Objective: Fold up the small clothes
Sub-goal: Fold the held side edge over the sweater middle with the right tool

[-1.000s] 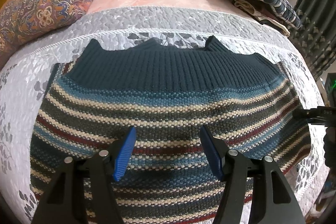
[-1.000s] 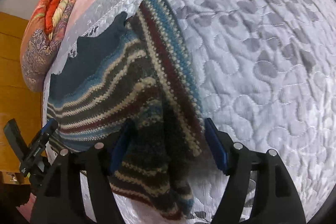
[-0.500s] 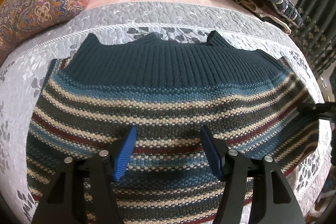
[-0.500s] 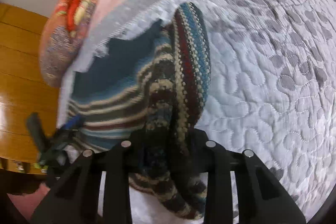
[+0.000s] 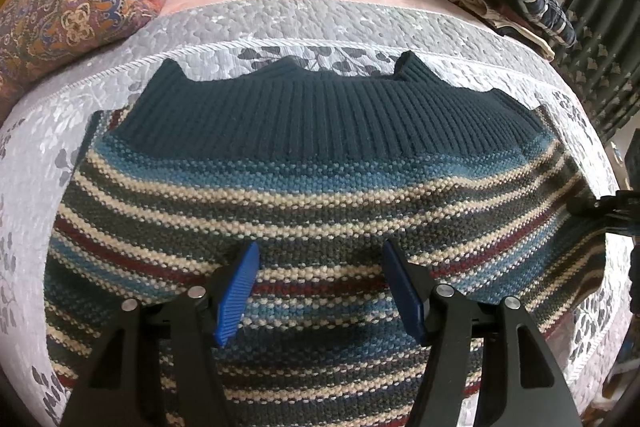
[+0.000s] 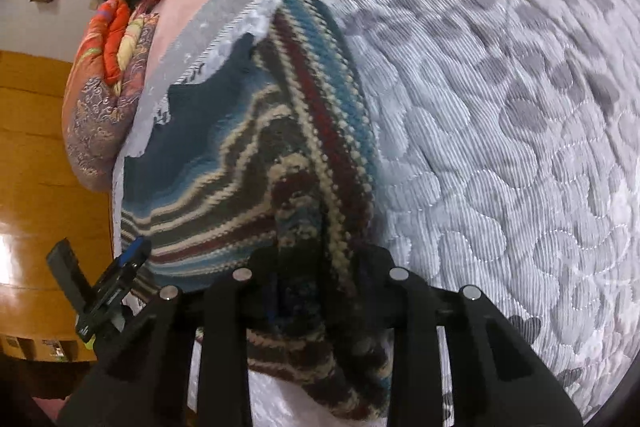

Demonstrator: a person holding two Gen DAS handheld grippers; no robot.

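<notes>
Since a second ago the right gripper's jaws have gone from spread to clamped on the sweater's side edge; in the left wrist view the left gripper [image 5: 320,287] is hovering with jaws wide over the striped sweater [image 5: 304,195], which is lying flat on the grey quilt [image 5: 280,23], dark ribbed hem farthest away. In the right wrist view the right gripper [image 6: 316,279] is pinching a bunched fold of the sweater's right edge, though its fingertips are buried in knit, so bite depth is probably shallow. Thick soft knit is looking floppy and grippy, so taking it at the edges or hem corners is looking safest.
</notes>
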